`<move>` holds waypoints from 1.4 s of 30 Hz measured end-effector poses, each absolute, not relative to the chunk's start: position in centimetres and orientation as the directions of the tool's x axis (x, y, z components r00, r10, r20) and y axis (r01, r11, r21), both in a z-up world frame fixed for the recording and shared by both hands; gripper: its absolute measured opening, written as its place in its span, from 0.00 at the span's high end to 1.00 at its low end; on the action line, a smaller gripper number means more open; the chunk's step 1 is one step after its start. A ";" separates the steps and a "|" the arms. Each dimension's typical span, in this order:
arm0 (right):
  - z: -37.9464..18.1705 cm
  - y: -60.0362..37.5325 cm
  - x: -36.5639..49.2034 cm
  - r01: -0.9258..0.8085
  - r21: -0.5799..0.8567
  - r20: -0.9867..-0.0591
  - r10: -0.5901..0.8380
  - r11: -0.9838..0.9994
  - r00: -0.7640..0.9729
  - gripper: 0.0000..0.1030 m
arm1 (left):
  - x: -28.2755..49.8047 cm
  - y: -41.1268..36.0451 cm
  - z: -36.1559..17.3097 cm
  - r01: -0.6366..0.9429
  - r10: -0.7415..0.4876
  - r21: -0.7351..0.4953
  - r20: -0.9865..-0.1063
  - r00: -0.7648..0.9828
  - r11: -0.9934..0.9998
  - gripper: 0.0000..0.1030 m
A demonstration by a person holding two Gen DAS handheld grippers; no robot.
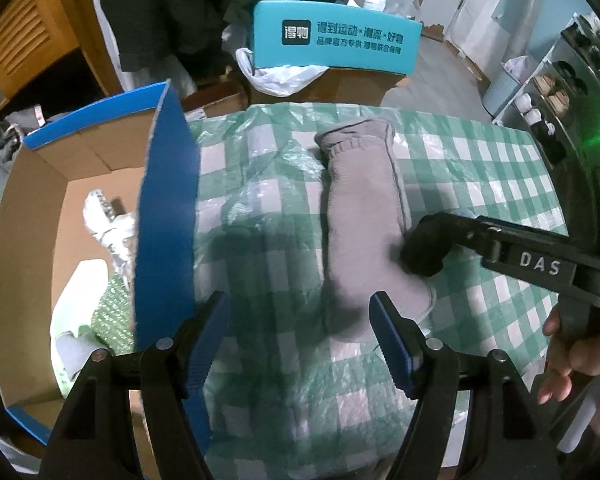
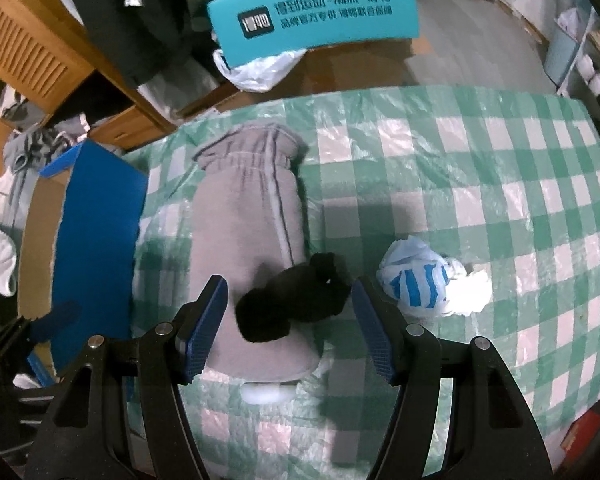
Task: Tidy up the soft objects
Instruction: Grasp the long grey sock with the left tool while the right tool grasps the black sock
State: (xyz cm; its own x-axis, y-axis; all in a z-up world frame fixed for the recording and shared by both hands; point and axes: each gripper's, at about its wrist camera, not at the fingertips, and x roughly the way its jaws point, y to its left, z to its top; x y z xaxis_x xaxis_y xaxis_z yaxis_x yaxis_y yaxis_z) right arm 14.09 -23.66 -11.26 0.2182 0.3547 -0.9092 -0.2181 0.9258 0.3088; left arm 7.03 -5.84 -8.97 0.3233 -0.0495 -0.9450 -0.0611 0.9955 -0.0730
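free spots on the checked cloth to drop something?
Free: the checked cloth right of the grey mitten, beyond the striped bag; also the strip between mitten and blue box flap. Crowded: the mitten's near end, with the black item.

Both views look steeply down from close above a desk (image 1: pixel 480 152) under a green checked cover, each along the two blue-padded fingers of its own hand-held gripper. The left wrist view sits nearer the open cardboard box (image 1: pixel 32 216) at the desk's left edge. The right wrist view sits further right, taking in more bare cover. Both share the grey mitten (image 1: pixel 364 216), the box's blue flap (image 2: pixel 96 240) and the teal box (image 2: pixel 312 12) beyond the desk.
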 end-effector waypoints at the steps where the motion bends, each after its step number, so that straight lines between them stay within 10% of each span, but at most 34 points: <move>1: -11.5 -23.6 14.2 -0.212 0.312 -0.910 0.355 0.926 0.211 0.37 | 7.2 -5.9 -9.1 -0.060 -0.050 -0.073 -0.946 0.321 0.996 0.29; 20: -16.8 -24.3 16.2 -0.081 0.404 -0.908 0.411 0.911 0.086 0.37 | 10.1 -6.5 -12.6 -0.064 -0.075 -0.094 -0.966 0.247 0.994 0.29; 27: -16.7 -24.3 16.3 -0.126 0.407 -0.904 0.419 0.905 0.091 0.53 | 10.4 -6.6 -12.7 -0.062 -0.081 -0.098 -0.967 0.243 0.993 0.29; 42: -13.7 -26.1 16.6 -0.284 0.159 -0.936 0.235 0.946 0.261 0.54 | 12.8 -7.5 -12.6 -0.104 -0.125 -0.153 -0.964 0.235 0.983 0.29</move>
